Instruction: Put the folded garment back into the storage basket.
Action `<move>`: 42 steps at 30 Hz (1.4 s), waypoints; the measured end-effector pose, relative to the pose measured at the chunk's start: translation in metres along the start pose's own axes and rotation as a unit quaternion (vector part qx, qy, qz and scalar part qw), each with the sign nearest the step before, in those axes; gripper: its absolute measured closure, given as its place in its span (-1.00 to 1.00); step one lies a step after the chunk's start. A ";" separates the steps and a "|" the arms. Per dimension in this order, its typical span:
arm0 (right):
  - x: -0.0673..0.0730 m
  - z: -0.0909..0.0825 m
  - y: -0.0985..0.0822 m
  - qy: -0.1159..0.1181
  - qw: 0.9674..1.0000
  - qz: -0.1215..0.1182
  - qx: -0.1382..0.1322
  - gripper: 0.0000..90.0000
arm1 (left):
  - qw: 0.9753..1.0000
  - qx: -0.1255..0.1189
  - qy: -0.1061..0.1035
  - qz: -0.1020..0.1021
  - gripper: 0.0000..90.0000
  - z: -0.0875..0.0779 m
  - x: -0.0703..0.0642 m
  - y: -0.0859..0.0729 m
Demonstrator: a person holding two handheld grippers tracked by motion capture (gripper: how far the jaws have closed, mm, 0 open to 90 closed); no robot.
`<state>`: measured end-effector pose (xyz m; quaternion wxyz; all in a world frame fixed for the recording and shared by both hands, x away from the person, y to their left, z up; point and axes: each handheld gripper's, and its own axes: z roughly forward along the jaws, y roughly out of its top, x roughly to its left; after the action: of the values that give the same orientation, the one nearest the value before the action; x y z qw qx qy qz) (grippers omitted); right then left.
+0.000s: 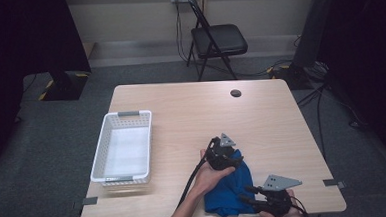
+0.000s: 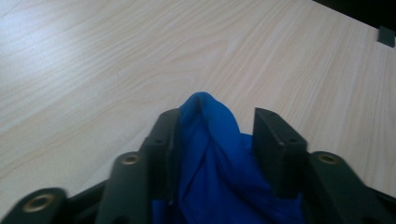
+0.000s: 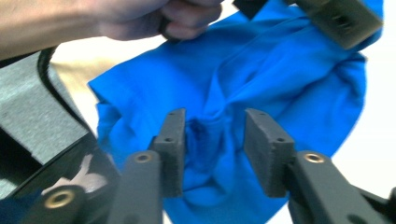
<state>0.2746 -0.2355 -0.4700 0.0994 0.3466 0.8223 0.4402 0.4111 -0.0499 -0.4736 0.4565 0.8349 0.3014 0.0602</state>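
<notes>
Lying bunched near the front edge of the wooden table [image 1: 181, 109], toward the person's right side, a blue cloth [image 1: 231, 189] is sitting between the two grippers. The left gripper [image 1: 231, 159] is resting at the cloth's far end, held in the person's left hand [image 1: 210, 176], with its grey three-cornered plate on top. In the left gripper view, its jaws are standing apart with a raised fold of the cloth [image 2: 212, 154] between them; the fold is leaning against one pad [image 2: 168, 140] while a clear gap is showing before the other, so the jaws are released rather than clamping. The right gripper [image 1: 248, 194] is lying at the cloth's near end, close to the table's front edge, pointing left into the fabric. In the right gripper view, its jaws are likewise parted, with a puckered ridge of cloth [image 3: 210, 135] lying between the pads [image 3: 264, 144] and not being squeezed by them. That same view is showing the left hand [image 3: 154, 16] and the other gripper across the cloth. A white plastic basket [image 1: 103, 158] is sitting well apart on the left side of the table, and a black folding chair [image 1: 217, 39] is standing beyond the far edge.
</notes>
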 end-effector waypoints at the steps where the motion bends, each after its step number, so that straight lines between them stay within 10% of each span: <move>1: -0.001 -0.001 0.001 -0.003 1.000 0.004 -0.004 0.21 | 1.000 -0.004 -0.005 -0.002 0.03 -0.001 0.000 0.001; 20: -0.005 -0.002 0.020 -0.018 0.999 0.009 -0.031 -0.09 | 0.999 -0.032 0.009 0.022 -0.46 -0.059 -0.006 0.000; 42: -0.004 0.010 0.059 -0.018 0.999 -0.008 -0.040 0.31 | 1.000 0.000 0.007 0.022 -0.39 -0.107 -0.015 -0.055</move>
<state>0.3108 -0.2103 -0.4298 0.1311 0.3434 0.8051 0.4655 0.3342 0.0419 -0.4532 0.4529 0.8410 0.2861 0.0759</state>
